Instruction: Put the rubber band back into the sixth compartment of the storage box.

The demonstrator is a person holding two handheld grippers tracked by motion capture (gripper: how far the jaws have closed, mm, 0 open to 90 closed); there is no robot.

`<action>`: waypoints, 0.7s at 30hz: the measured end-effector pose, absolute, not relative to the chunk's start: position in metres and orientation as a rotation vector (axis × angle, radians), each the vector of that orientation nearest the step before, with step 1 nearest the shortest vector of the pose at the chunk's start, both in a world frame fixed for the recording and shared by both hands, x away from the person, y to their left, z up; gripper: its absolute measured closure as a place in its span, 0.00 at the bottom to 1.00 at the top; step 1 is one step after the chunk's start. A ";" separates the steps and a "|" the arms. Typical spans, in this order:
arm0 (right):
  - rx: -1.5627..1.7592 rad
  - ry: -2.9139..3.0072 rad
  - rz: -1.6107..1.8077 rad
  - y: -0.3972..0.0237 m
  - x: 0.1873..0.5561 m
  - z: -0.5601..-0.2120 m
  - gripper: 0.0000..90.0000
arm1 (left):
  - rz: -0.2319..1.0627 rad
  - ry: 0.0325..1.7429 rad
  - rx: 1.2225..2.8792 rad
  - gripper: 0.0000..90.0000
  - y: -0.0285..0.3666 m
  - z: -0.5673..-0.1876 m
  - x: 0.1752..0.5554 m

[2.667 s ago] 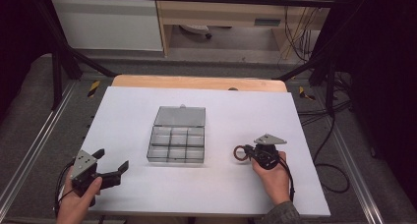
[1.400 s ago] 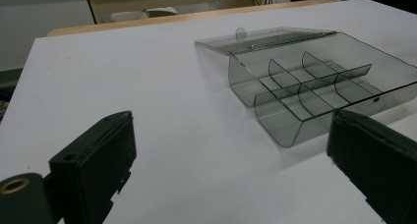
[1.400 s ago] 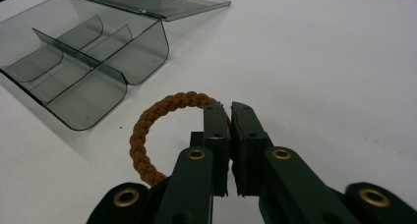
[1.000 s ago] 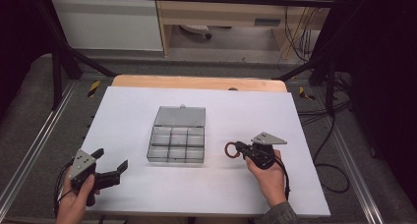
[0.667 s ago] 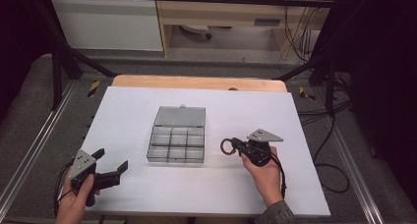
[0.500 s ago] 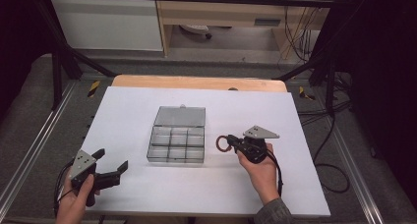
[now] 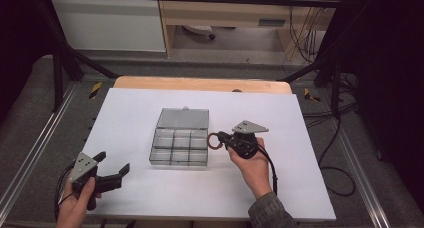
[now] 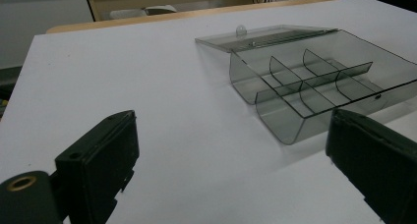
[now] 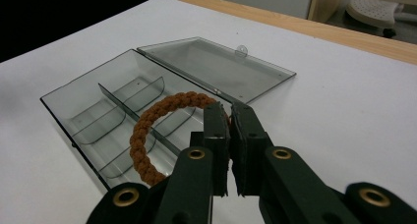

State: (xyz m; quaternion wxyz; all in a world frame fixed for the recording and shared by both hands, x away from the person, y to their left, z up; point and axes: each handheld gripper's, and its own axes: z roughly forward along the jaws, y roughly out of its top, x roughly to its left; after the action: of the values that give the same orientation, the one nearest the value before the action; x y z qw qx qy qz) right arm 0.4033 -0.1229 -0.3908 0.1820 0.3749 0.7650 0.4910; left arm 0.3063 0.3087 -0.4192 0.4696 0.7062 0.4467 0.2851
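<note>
A clear plastic compartment box (image 7: 180, 143) lies in the middle of the white table, its lid (image 7: 183, 118) folded flat away from me. My right gripper (image 7: 222, 138) is shut on a brown braided ring (image 7: 215, 141), held in the air at the box's right edge. In the right gripper view the ring (image 9: 147, 135) hangs left of the closed jaws (image 9: 229, 118), over the box (image 9: 93, 111). My left gripper (image 7: 111, 165) rests open at the table's front left, well apart from the box. Its view shows wide-apart jaws and the box (image 8: 314, 86) ahead.
The white table top (image 7: 300, 138) stretches right of the box; a wooden strip (image 7: 200, 84) runs along its far edge. Black frame bars and cables stand around the table. A cable (image 7: 272, 168) trails from the right gripper over the hand.
My right gripper has carried the ring leftward and slightly up, from the table's right side to the box's right edge. The left gripper has stayed put.
</note>
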 end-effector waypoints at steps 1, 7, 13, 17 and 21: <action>1.055 2.162 1.386 -0.121 0.404 -0.390 0.95 | 0.698 1.095 1.733 0.07 0.309 -0.419 0.306; 1.024 2.190 1.375 -0.109 0.408 -0.383 0.95 | 0.701 1.101 1.738 0.07 0.309 -0.420 0.306; 0.996 2.222 1.355 -0.100 0.414 -0.378 0.95 | 0.700 1.103 1.742 0.07 0.309 -0.420 0.306; 0.985 2.241 1.333 -0.094 0.416 -0.375 0.95 | 0.698 1.103 1.742 0.06 0.309 -0.420 0.306; 0.955 2.259 1.311 -0.087 0.419 -0.372 0.95 | 0.690 1.108 1.749 0.06 0.309 -0.421 0.307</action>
State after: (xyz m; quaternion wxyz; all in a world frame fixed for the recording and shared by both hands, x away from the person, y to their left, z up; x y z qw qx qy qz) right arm 0.4193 -0.0875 -0.3717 0.1795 0.3378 0.7991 0.4638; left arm 0.3068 0.3093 -0.4210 0.4616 0.7110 0.4503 0.2804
